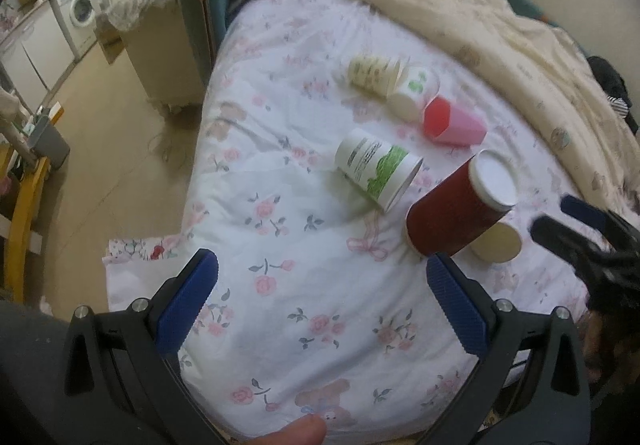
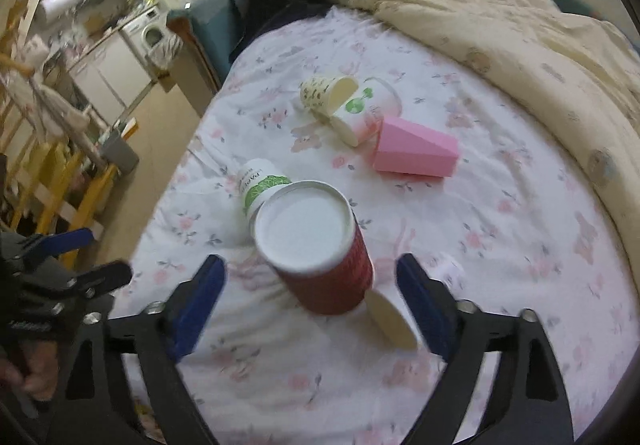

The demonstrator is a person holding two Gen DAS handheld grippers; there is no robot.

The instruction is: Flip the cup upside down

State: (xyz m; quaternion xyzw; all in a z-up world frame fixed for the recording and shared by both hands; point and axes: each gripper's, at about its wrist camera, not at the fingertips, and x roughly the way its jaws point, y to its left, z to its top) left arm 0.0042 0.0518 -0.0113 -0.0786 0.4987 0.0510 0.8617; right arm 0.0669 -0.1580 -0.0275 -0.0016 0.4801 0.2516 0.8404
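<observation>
My right fingers (image 2: 310,293) are spread wide and grasp nothing; the red cup (image 2: 320,249) stands between them, bottom up, its white base facing me, mouth down on the flowered bed sheet (image 2: 500,245). My left fingers (image 1: 322,289) are likewise released, hovering over bare sheet with the red cup (image 1: 456,209) just beyond the right pad. Touching the red cup on its near side lies a cream cup (image 2: 390,319) on its side. Behind the red cup lies a white cup with green print (image 1: 376,169). Farther beyond it sit a pink cup (image 2: 414,151), a white cup with a green logo (image 2: 366,113) and a yellowish patterned cup (image 2: 326,91), all tipped over together.
</observation>
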